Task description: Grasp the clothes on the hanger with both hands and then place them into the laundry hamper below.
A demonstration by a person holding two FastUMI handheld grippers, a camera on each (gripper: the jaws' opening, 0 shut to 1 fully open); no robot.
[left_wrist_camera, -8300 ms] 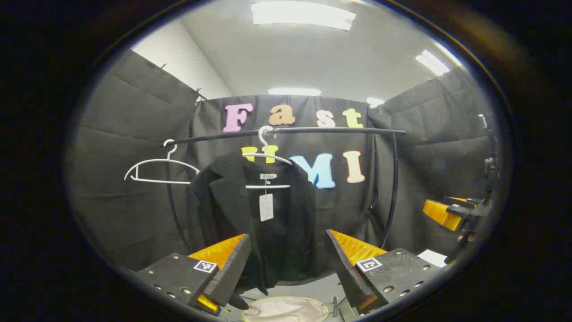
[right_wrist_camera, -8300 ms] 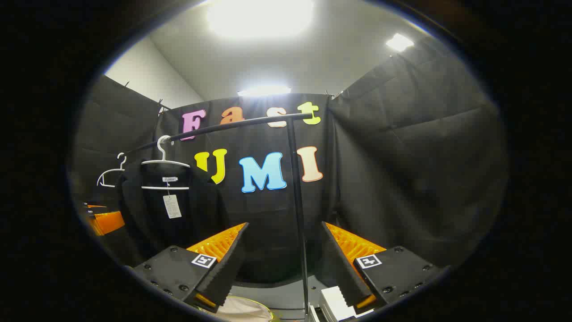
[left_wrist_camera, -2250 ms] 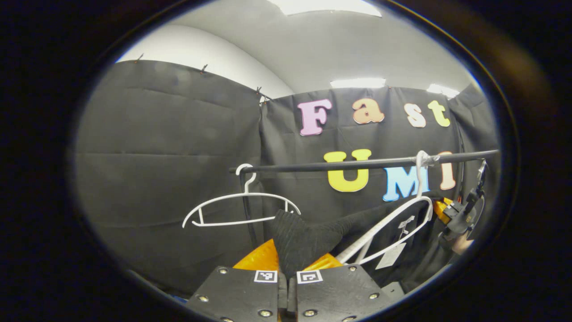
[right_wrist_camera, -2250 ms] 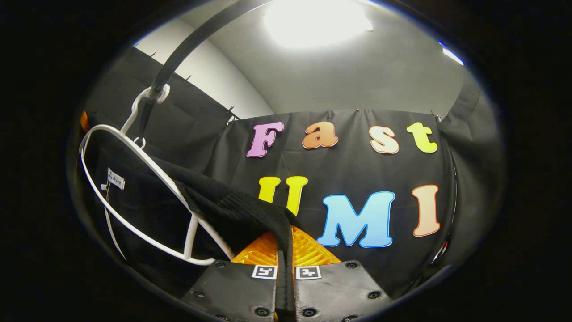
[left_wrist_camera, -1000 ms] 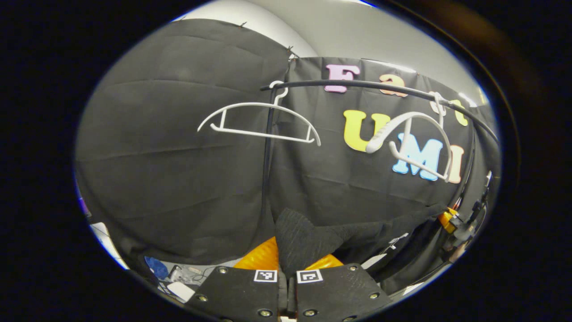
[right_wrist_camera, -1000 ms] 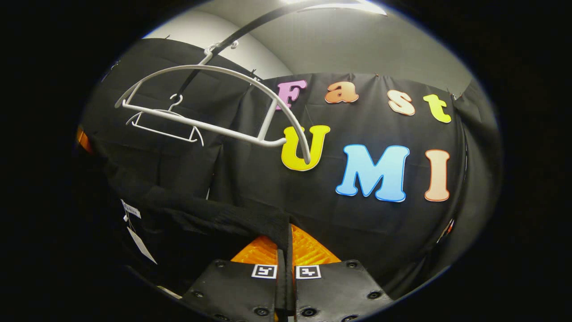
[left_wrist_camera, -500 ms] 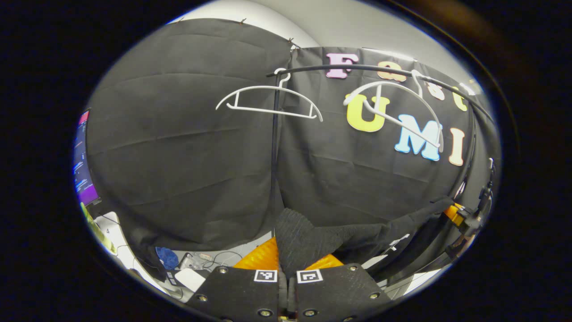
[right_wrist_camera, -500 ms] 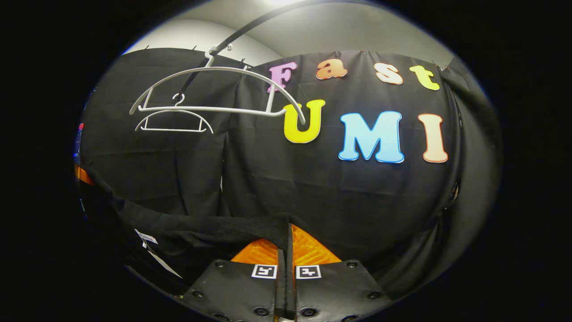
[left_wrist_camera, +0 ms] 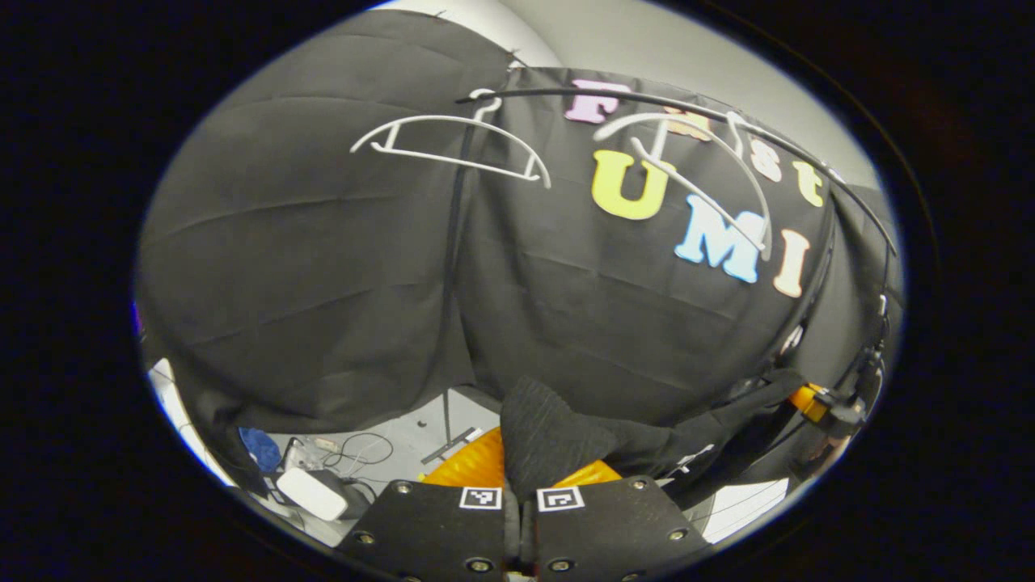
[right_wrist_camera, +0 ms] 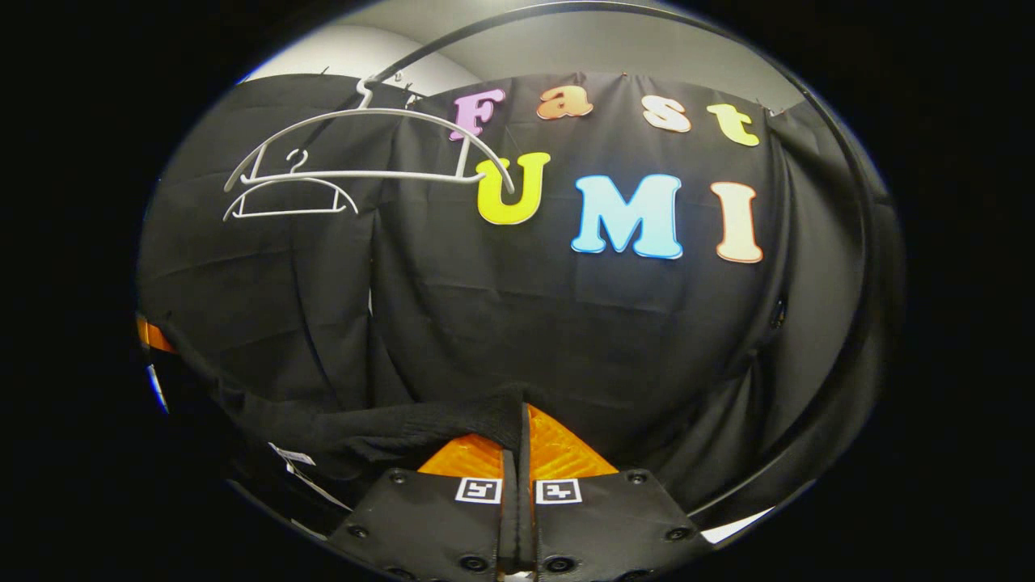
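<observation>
Black jacket off its hanger, held stretched between two grippers.

The jacket (left_wrist_camera: 558,432), dark ribbed knit with a white tag, hangs as a taut sagging band from the left gripper (left_wrist_camera: 521,485) to the right gripper (right_wrist_camera: 517,453). The bare white hanger (left_wrist_camera: 695,174) hangs tilted on the rail above.

Garment (left_wrist_camera: 558,432): black knit cloth, ribbed, matt, rough-looking where pinched between the left gripper's (left_wrist_camera: 521,477) jaws; same coarse knit between the right gripper's (right_wrist_camera: 517,453) jaws. Hangers (left_wrist_camera: 453,145), above the jaws: white, smooth, plastic-looking, slight sheen. Rail (left_wrist_camera: 566,94): dark, smooth, faint gloss. Tag (right_wrist_camera: 293,457), left of the right jaws: white, paper-like.
</observation>
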